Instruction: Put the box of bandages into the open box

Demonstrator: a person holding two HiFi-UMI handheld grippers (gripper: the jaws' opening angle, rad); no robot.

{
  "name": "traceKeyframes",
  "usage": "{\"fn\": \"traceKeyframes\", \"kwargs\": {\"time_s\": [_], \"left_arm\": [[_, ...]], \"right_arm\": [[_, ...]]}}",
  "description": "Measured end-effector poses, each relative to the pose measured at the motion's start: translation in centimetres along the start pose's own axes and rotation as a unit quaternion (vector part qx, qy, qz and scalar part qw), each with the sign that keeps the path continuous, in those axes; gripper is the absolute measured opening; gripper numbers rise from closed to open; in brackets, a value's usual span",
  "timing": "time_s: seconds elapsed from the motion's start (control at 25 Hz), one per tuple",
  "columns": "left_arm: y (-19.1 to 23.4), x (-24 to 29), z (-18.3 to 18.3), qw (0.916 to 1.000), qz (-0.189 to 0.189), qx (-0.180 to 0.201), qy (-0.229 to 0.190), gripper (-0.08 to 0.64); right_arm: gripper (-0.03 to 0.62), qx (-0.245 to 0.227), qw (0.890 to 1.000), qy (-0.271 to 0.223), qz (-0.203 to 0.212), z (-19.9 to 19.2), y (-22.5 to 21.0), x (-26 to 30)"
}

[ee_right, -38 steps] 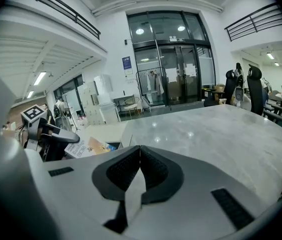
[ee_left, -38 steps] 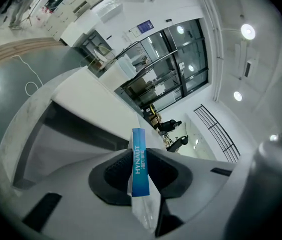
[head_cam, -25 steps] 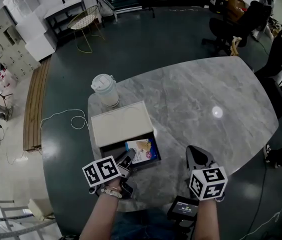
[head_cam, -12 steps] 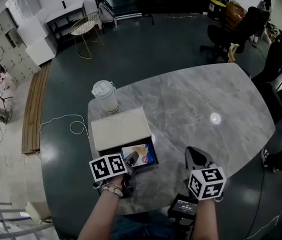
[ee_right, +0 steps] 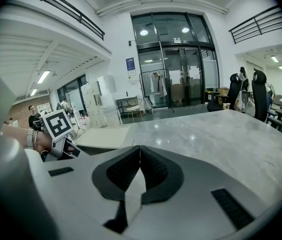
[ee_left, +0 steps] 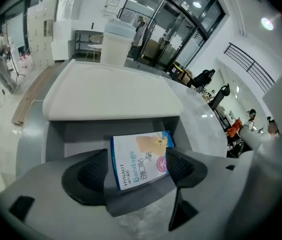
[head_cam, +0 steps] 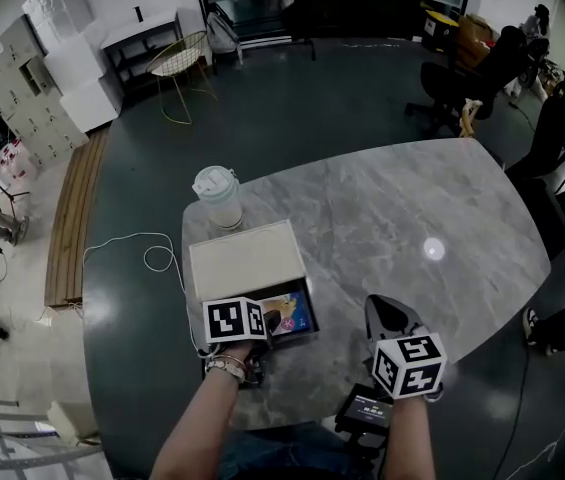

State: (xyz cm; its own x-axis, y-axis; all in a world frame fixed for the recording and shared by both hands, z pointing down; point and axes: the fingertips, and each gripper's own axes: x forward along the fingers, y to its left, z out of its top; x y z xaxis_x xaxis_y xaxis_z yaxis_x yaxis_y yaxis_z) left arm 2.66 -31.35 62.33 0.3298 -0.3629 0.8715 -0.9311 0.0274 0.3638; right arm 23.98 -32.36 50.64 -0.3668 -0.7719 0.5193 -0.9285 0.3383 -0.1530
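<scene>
Grey left tool (tilted down) just opened, seemingly straddling bandage box.

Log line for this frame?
left gripper: jaws just been opening, bandage box between, ungripped | bandage box: lying in open box | right gripper: shut, empty

On the box of bandages, seen in the left gripper view, we read "HYNAUT" along the white edge in dark print. Next to it stands "Bandage" in larger blue letters, with the Chinese characters 创口贴 beside that. The left marker cube and the right marker cube bear black-and-white square codes, no letters. A blue poster by the glass doors and a small screen carry print too small for us to read.
</scene>
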Motion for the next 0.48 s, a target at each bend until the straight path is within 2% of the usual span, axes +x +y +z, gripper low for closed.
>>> {"fn": "traceKeyframes", "kwargs": {"time_s": [0.24, 0.48], "left_arm": [[0.0, -1.7, 1.5, 0.9993, 0.004, 0.011, -0.036, 0.357], [-0.4, -4.0, 3.6, 0.9962, -0.009, 0.02, -0.084, 0.357]], "right_arm": [[0.025, -0.004, 1.0, -0.01, 0.0, 0.9, 0.0, -0.2], [0.025, -0.01, 0.999, -0.036, -0.008, 2.7, -0.3, -0.6]]}}
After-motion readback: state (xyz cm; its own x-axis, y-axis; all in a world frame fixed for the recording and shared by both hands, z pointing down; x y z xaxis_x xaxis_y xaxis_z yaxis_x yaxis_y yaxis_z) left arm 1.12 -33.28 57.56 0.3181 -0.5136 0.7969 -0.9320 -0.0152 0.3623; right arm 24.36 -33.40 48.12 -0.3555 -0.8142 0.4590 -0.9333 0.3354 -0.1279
